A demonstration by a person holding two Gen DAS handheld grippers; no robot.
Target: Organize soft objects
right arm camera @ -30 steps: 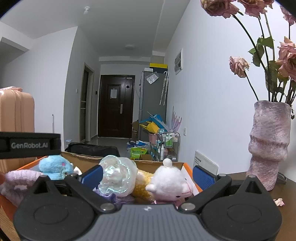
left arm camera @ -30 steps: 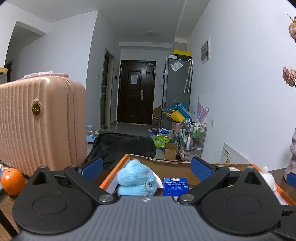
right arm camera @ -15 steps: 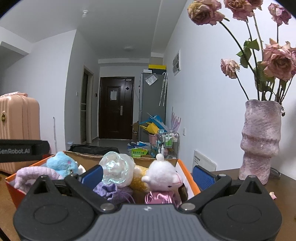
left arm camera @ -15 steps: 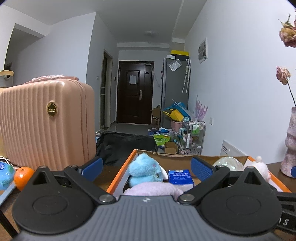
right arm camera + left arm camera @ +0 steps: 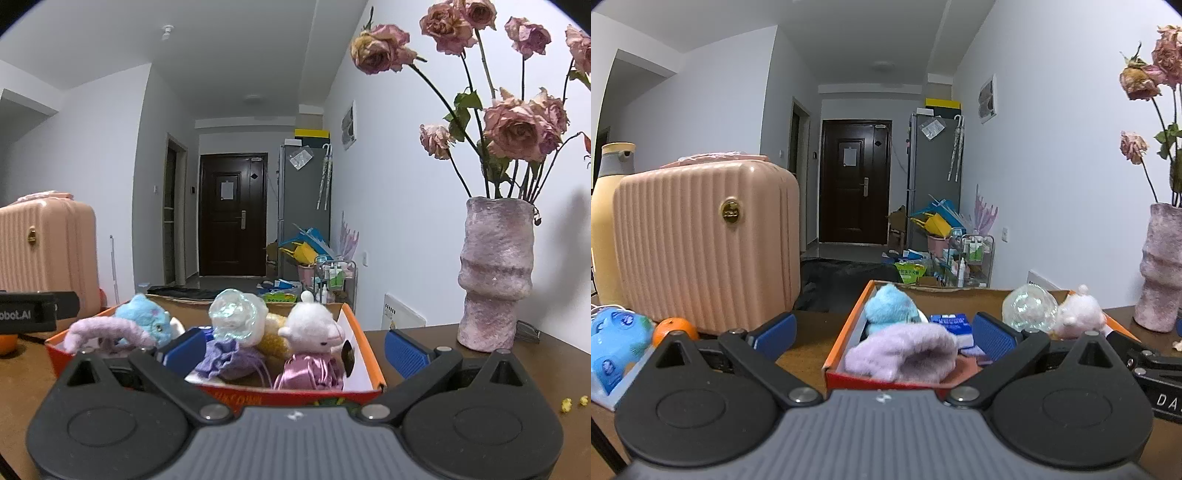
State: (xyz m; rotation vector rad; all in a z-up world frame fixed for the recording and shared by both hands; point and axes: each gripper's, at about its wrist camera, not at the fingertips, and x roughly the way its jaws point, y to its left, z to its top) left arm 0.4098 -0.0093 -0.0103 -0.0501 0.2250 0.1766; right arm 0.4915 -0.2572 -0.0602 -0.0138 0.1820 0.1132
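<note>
Presently, at the far left a blue printed soft pack and an orange fruit are seen left outside on the brown wooden table. The left gripper is held spread and empty. The orange cardboard box, where soft items are gathered, contains a lilac fluffy piece, a blue plush toy and a white plush lamb. The right gripper is likewise held apart, empty.

We note both tools alike: left gripper and right gripper, each a ribbed grey body, two black rounded housings with triangular cut-outs, silver pivot screws, black link arms and blue ribbed pads. White lettering marks a black side bar.
</note>
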